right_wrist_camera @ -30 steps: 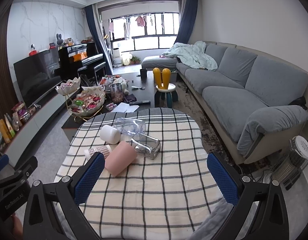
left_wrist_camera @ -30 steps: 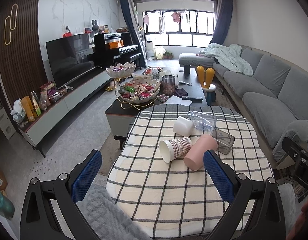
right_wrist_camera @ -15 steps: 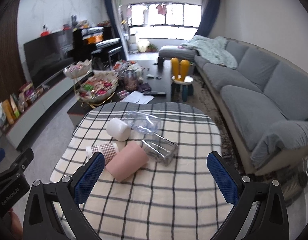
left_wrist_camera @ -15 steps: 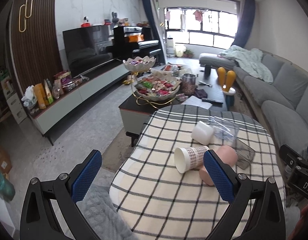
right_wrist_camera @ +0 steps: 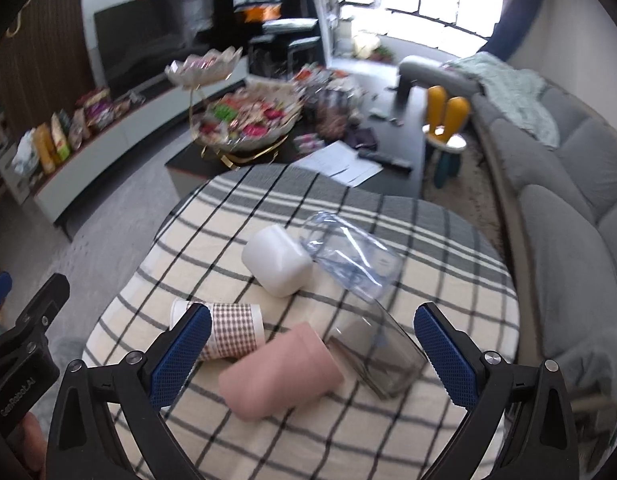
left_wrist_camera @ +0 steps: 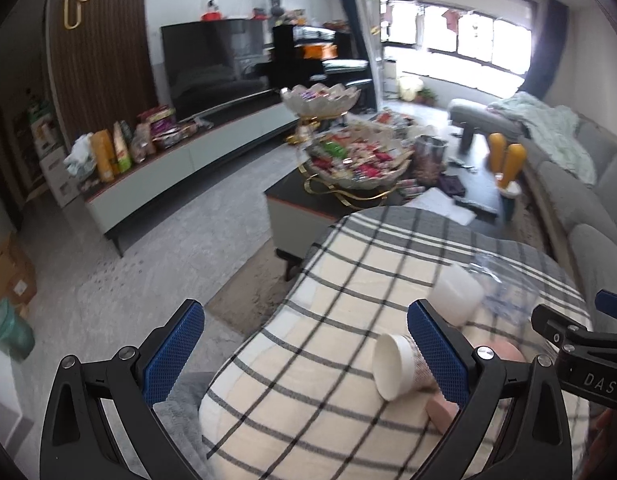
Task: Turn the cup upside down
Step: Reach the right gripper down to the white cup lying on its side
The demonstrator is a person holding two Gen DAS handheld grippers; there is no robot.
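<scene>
Several cups lie on their sides on a checked tablecloth (right_wrist_camera: 388, 432): a pink cup (right_wrist_camera: 280, 372), a checked paper cup (right_wrist_camera: 232, 330), a white cup (right_wrist_camera: 277, 266), a clear plastic cup (right_wrist_camera: 350, 254) and a smoky glass (right_wrist_camera: 378, 360). My right gripper (right_wrist_camera: 312, 354) is open above the pink cup and the glass, touching nothing. My left gripper (left_wrist_camera: 304, 350) is open at the table's left edge; the paper cup (left_wrist_camera: 396, 366) lies by its right finger, with the white cup (left_wrist_camera: 456, 294) and pink cup (left_wrist_camera: 442, 408) partly hidden.
A dark coffee table (right_wrist_camera: 404, 128) with a tiered snack bowl (right_wrist_camera: 244, 124) stands behind the clothed table. A TV unit (left_wrist_camera: 212, 148) runs along the left wall, a grey sofa (right_wrist_camera: 564, 184) along the right. The right gripper's body (left_wrist_camera: 580, 360) shows in the left wrist view.
Both grippers have moved forward and down toward the cups. The left wrist view has swung left, so the cups now sit at its right. Both stay open.
</scene>
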